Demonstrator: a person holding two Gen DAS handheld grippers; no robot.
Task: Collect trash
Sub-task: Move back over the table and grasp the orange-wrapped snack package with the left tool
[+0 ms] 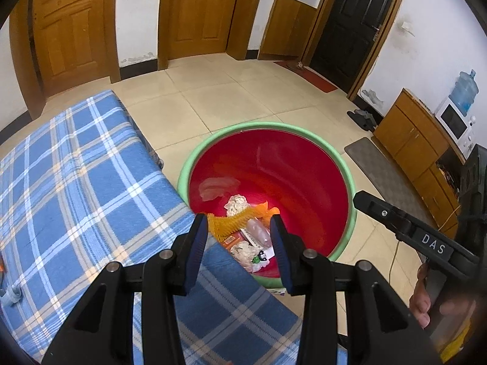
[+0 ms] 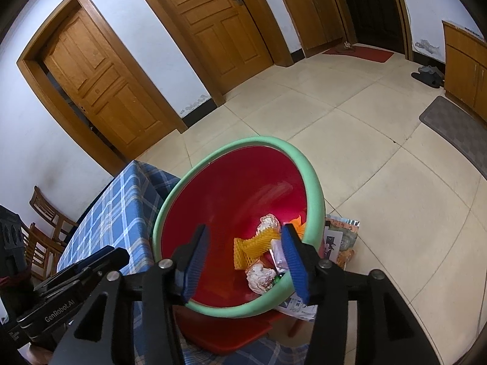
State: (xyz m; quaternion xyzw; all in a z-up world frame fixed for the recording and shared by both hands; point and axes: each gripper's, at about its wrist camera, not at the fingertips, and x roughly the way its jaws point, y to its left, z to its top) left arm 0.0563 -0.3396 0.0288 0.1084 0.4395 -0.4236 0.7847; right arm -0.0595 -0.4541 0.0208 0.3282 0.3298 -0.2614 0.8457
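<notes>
**A:** Holding the left gripper [image 1: 239, 217] with its jaws apart, clamping nothing. Keeping the right gripper [image 2: 245, 227] spread too, nothing between the pads.

**B:** Looking down past both sets of tips at the trash: yellow foam net [image 2: 255, 243] and crumpled paper balls [image 2: 260, 276] lying in the basin [image 1: 350, 182], below and just ahead of the fingers.

**A:** Noticing the packets [image 2: 341, 237] lying outside the rim, beyond the right gripper's outer finger. Probably still needing collecting, though not telling for certain.

**B:** Worrying about that reach. Swinging the right gripper out that way and risking clipping the green rim with the outer finger.

**A:** And possibly tipping it. Appearing to be resting on the red stool [image 2: 225, 331] beneath the right gripper, overhanging all round, so likely rocking under a sideways knock and spilling the light stuff.

**B:** Also minding the plaid cloth [image 1: 76, 167] under the left gripper's near finger. Risking snagging the fabric when dropping low.

**A:** Guarding against crowding as well, with both grippers hanging close over one basin and risking bumping each other.
</notes>
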